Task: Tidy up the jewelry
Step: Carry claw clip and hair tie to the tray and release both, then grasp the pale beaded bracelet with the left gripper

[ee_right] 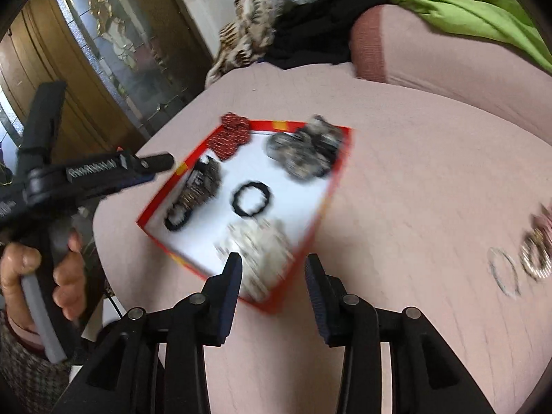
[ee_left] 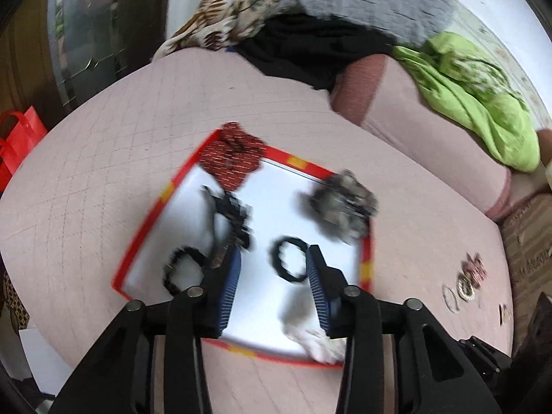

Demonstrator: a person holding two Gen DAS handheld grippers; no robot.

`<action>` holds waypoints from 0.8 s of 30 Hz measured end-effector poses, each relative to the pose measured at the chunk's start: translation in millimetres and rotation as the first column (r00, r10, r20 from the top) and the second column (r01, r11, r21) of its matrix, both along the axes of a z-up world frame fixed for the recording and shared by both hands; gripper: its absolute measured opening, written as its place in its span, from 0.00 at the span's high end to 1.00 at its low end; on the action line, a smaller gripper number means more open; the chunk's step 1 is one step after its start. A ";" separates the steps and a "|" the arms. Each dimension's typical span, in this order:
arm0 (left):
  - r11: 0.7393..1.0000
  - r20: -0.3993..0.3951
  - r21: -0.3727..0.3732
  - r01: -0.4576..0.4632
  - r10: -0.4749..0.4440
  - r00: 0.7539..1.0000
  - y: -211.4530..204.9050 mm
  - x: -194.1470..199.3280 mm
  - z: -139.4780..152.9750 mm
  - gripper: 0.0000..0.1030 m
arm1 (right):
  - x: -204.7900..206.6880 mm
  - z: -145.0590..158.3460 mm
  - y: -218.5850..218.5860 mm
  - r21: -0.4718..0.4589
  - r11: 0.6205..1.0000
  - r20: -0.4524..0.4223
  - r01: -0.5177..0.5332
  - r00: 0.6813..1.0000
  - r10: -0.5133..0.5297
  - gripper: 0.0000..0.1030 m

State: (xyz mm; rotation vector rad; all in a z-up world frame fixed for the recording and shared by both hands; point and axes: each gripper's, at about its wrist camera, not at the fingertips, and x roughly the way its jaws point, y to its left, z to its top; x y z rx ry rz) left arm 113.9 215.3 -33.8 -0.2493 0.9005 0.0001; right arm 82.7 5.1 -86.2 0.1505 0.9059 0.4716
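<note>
With both claws, left and right, spread and empty above the tray, you're between picks, so next swing right to the bangles lying loose on the bed, well apart from it

1. The red-rimmed tray is crowded: a red scrunchie and a grey scrunchie at the far edge, a white scrunchie near.
2. A black hair tie lies mid-tray, white floor bare around it.
3. The pink cover right of the tray lies open as far as the bangles.
4. A green cloth heaps far right.
</note>
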 end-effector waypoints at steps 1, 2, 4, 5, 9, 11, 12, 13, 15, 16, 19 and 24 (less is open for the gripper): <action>1.000 0.003 0.005 0.010 -0.010 1.000 -8.6 -5.2 2.5 0.61 | -7.2 -1.6 -8.4 -0.003 1.000 0.001 0.013 1.000 -0.013 0.60; 1.000 0.008 0.011 0.026 -0.026 1.000 -20.0 -12.2 4.7 0.61 | -15.1 -3.3 -17.8 -0.007 1.000 0.001 0.027 1.000 -0.027 0.60; 0.998 0.013 0.015 0.054 -0.054 0.998 -40.1 -24.1 8.0 0.61 | -30.6 -7.1 -37.7 -0.013 0.998 0.002 0.061 0.998 -0.061 0.60; 0.997 0.014 0.012 0.071 -0.071 0.997 -50.8 -30.5 9.5 0.60 | -38.7 -8.7 -48.3 -0.017 0.997 0.003 0.081 0.997 -0.081 0.60; 0.989 0.003 -0.012 0.145 -0.145 0.989 -94.1 -51.3 5.7 0.56 | -65.4 -16.4 -88.9 -0.030 0.985 0.004 0.169 0.986 -0.169 0.57; 0.984 -0.013 -0.009 0.178 -0.178 0.984 -113.7 -57.0 0.0 0.56 | -77.0 -21.0 -112.1 -0.011 0.974 -0.004 0.225 0.974 -0.225 0.57; 0.982 -0.023 -0.007 0.191 -0.191 0.981 -122.6 -59.9 -3.4 0.56 | -80.9 -22.6 -119.9 -0.004 0.970 -0.008 0.244 0.970 -0.244 0.57; 0.980 -0.033 -0.006 0.200 -0.200 0.979 -130.6 -62.7 -7.1 0.56 | -84.9 -25.1 -128.2 0.005 0.964 -0.014 0.264 0.964 -0.264 0.57; 0.978 -0.049 -0.006 0.210 -0.210 0.976 -143.2 -68.9 -14.0 0.56 | -89.8 -28.2 -143.1 0.018 0.954 -0.022 0.300 0.954 -0.300 0.57; 0.976 -0.058 0.003 0.219 -0.219 0.974 -150.8 -72.9 -18.0 0.56 | -92.6 -29.1 -149.7 0.024 0.949 -0.022 0.316 0.949 -0.315 0.57; 0.969 -0.084 0.047 0.243 -0.238 0.968 -166.1 -82.3 -24.7 0.56 | -98.1 -31.0 -159.3 0.034 0.937 -0.020 0.347 0.938 -0.347 0.57; 0.959 -0.070 0.098 0.265 -0.259 0.963 -176.0 -91.9 -24.2 0.56 | -102.4 -31.0 -160.5 -0.016 0.926 0.004 0.377 0.926 -0.377 0.57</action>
